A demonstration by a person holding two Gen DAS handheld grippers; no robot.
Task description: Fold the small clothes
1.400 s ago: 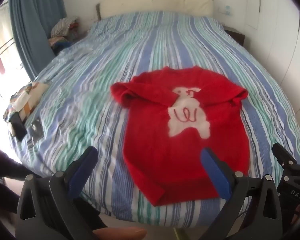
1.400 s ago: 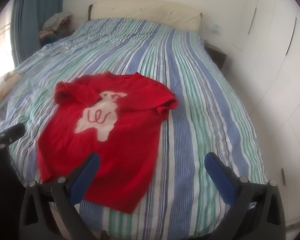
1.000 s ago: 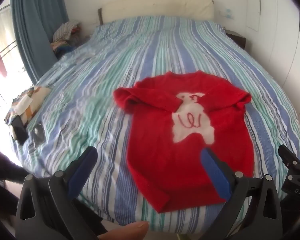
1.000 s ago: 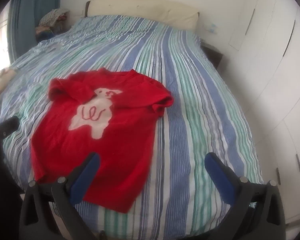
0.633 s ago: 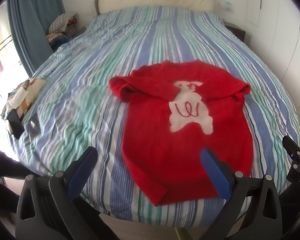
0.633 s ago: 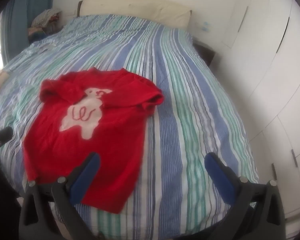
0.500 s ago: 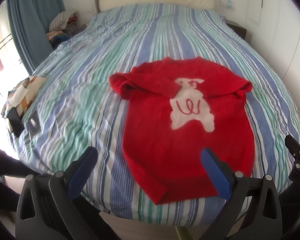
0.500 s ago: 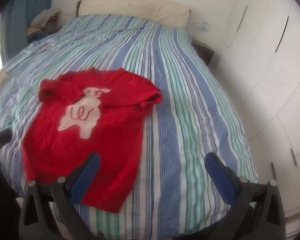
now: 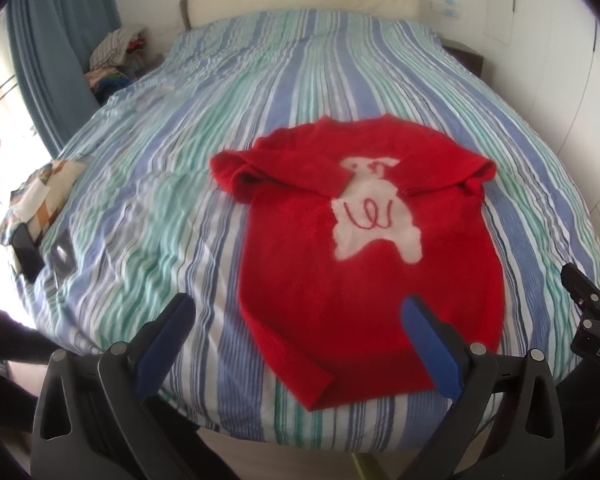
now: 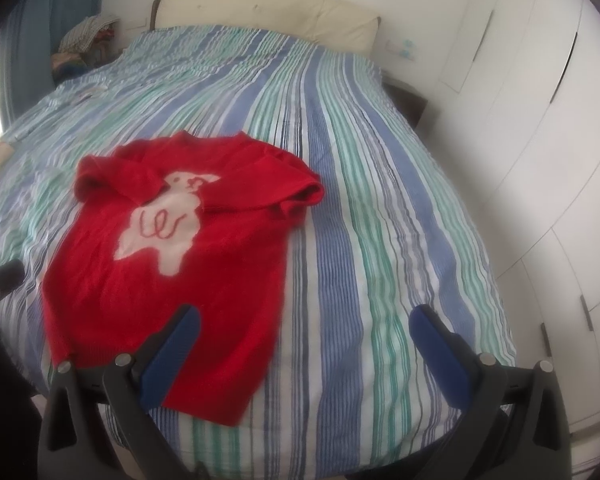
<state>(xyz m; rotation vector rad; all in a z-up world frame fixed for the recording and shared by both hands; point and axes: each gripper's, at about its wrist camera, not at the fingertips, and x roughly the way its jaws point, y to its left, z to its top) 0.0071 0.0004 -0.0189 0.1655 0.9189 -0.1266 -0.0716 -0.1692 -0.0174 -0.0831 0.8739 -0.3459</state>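
A small red sweater [image 9: 340, 280] with a white animal shape on its chest lies flat near the foot of a striped bed [image 9: 160, 200], both sleeves folded in across the chest. In the right wrist view the red sweater [image 10: 204, 280] sits left of centre. My left gripper [image 9: 300, 340] hovers over the bed's near edge above the sweater's hem, open and holding nothing. My right gripper [image 10: 304, 344] is open and empty too, above the sweater's lower right corner. Part of the right gripper's body [image 9: 592, 320] shows at the right edge of the left wrist view.
A cream headboard [image 9: 300, 0] and blue curtain [image 9: 48, 40] stand at the far end. A heap of clothes [image 9: 112, 60] lies beside the bed's far left corner. A patterned cloth [image 9: 40, 196] and dark flat objects [image 9: 44, 256] rest on the left edge. White wardrobe doors [image 10: 540, 160] line the right.
Both grippers have drifted slightly over the foot of the bed, so the view shifts a little. The sweater has not moved. Both stay open.
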